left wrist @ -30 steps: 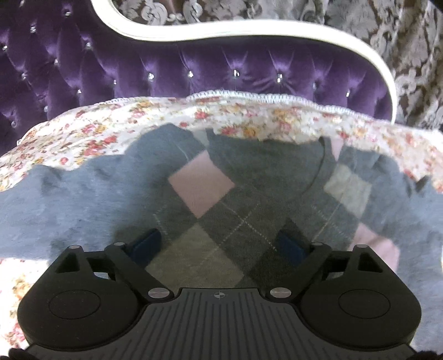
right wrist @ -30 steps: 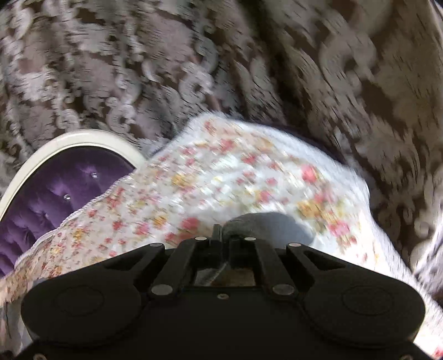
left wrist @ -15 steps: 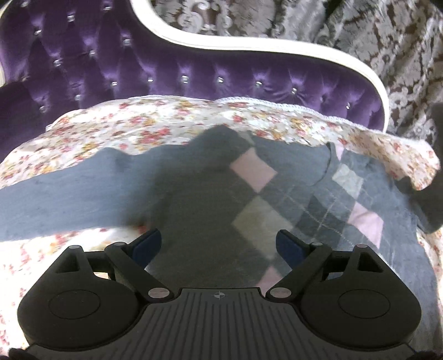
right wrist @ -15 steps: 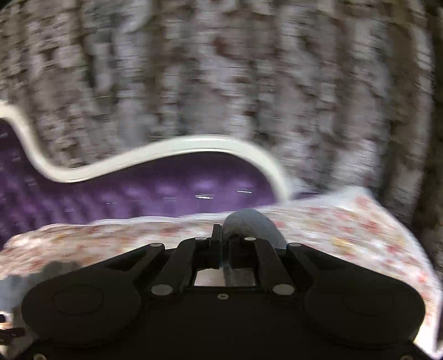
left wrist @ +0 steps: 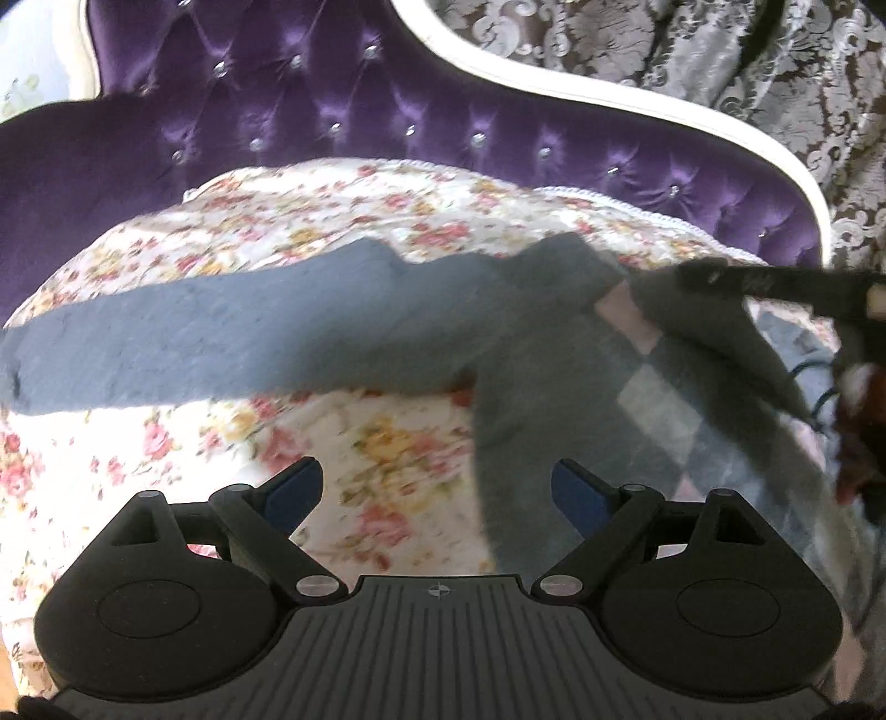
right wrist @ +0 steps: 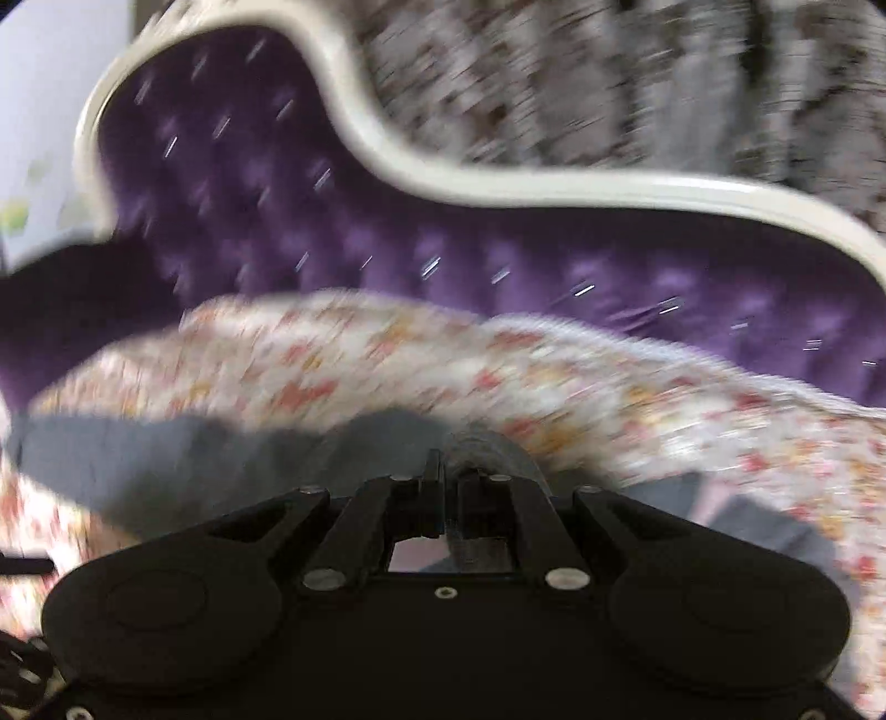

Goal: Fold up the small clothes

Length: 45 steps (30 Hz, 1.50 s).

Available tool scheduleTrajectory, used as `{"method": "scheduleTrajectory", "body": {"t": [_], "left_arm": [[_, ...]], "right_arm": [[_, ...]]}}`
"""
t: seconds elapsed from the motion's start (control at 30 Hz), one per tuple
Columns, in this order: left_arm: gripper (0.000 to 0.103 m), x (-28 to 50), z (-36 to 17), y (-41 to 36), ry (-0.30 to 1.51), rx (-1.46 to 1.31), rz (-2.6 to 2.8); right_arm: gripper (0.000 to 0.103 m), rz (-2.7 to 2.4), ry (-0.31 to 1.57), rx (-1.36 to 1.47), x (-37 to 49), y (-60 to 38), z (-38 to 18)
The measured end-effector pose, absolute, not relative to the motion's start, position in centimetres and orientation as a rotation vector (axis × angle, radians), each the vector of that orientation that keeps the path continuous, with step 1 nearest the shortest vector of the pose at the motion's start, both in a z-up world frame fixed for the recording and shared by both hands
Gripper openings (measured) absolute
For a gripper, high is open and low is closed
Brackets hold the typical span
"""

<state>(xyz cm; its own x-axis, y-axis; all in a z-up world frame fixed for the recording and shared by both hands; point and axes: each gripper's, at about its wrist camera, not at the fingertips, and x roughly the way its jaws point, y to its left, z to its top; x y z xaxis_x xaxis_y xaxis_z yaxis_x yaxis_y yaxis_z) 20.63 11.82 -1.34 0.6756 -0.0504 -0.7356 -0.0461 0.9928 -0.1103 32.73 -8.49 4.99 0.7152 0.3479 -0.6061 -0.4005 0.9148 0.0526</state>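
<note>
A small grey sweater (left wrist: pixel 542 376) with a pink and grey argyle front lies on a floral bedspread (left wrist: pixel 343 221). Its left sleeve (left wrist: pixel 210 332) stretches flat out to the left. My left gripper (left wrist: pixel 437 487) is open and empty, low over the bedspread by the sweater's left side. My right gripper (right wrist: pixel 448 476) is shut on the sweater's grey right sleeve (right wrist: pixel 487 448) and holds it lifted over the sweater's body. It also shows in the left wrist view (left wrist: pixel 775 288), at the right, with the sleeve hanging from it. The right wrist view is blurred.
A purple tufted headboard (left wrist: pixel 387 122) with a white curved frame (left wrist: pixel 609 105) stands behind the bed. Patterned grey and brown curtains (left wrist: pixel 720 50) hang behind it. The bedspread's lace edge (left wrist: pixel 637 199) runs along the headboard.
My left gripper has moved left, off the sweater's body and over bare bedspread. My right gripper has swung left with the sleeve, carrying it across the sweater and into the left wrist view.
</note>
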Motion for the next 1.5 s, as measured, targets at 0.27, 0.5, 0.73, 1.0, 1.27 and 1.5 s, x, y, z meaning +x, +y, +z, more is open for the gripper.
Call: {"method": "scheduleTrajectory", "body": {"t": [0.27,0.5,0.73,1.0,1.27,1.5], "left_arm": [[0.09,20.8,-1.9,12.4,0.841,-0.134,-0.001],[0.09,22.0,-1.1,10.2,0.819,-0.115,-0.048],[0.09,24.1,-0.7,5.3,0.794,-0.029,-0.11],[0.09,26.6,-1.2,-0.5,0.753,0.078,-0.125],[0.081,29.6,-3.4,-3.1,0.752,0.196,-0.051],[0.081,30.9,-3.6,2.3,0.813,-0.046,0.038]], "right_arm": [[0.065,0.59,0.6,-0.123,29.1,-6.5,2.4],[0.068,0.534,0.536,-0.048,25.5,-11.1,3.5],[0.07,0.412,0.583,0.063,22.5,-15.9,1.8],[0.075,0.327,0.616,0.072,21.0,-16.9,-0.5],[0.087,0.347,0.622,0.093,21.0,-17.2,-1.3],[0.088,0.355,0.619,0.108,20.9,-17.5,-1.3]]}}
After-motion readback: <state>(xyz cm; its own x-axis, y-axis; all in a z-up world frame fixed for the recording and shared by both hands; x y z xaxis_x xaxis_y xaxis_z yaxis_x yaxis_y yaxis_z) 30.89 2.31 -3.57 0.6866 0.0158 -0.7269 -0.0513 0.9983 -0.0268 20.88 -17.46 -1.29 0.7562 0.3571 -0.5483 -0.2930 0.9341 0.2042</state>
